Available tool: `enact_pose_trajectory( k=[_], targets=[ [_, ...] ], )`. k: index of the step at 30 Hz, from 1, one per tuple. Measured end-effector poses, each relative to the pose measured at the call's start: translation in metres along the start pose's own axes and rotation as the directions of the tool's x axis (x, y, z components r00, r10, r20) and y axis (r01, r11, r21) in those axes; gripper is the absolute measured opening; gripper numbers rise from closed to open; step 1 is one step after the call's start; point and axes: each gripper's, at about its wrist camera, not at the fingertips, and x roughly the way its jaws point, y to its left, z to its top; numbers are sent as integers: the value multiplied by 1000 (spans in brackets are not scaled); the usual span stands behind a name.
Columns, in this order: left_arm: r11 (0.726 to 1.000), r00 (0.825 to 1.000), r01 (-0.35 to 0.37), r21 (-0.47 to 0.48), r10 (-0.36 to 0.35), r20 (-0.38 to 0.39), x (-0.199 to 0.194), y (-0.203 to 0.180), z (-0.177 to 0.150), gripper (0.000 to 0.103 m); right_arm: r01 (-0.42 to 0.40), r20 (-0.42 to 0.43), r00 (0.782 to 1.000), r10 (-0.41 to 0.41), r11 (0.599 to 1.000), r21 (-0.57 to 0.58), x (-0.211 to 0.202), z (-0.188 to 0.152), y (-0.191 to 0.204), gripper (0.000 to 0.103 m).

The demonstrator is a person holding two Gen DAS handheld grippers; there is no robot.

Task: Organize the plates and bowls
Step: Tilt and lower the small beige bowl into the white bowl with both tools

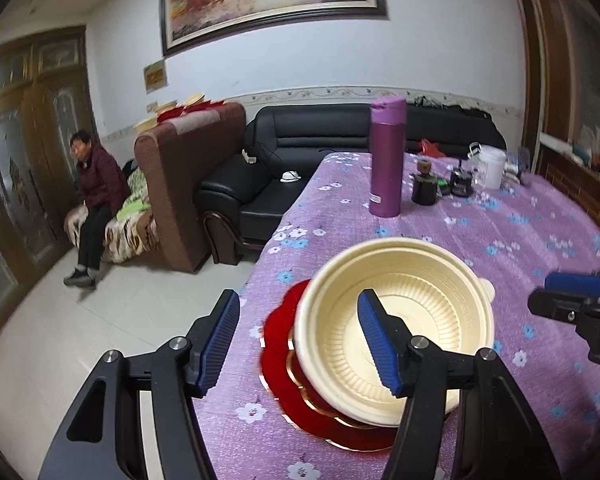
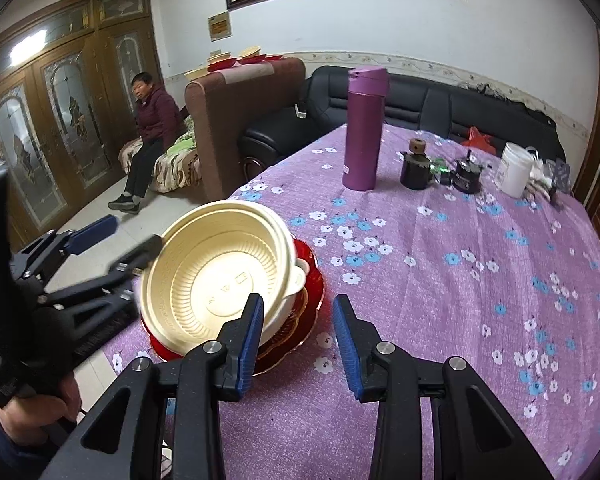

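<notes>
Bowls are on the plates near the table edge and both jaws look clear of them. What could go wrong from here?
1. The cream bowl sits tilted on the red plates, so it may slide or tip if nudged.
2. The stack is close to the table edge; a push could send it toward the floor.
3. The left gripper has one finger over the bowl and could catch its rim.

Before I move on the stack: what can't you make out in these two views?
- Red plate: count hidden by the cream bowl, both views.
- Left gripper: rim contact unclear, right-wrist view; bowl hides one finger.
- Bowl's embossed mark: too small.
- Small dark jars: contents unreadable.
</notes>
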Motion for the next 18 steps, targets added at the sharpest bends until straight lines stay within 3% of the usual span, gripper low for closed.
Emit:
enact_pose_trajectory(
  k=[5,9,15,18],
  targets=[
    [994,999,-1,-113,-4,-44,13,45,-1,64,-34,-46,998,39,994,107,14,-4,-27,39],
    [977,990,76,-200,-98,-105,33,70,-12,63,-52,-85,994,68,983,178,30,-7,-45,39],
    [962,966,134,-239,-181,-187,64,74,-30,29,-92,-138,982,129,965,246,56,-14,-58,39],
    [954,954,161,-253,-216,-208,75,71,-36,29,-108,-157,976,152,960,259,66,-16,-58,39]
  ],
)
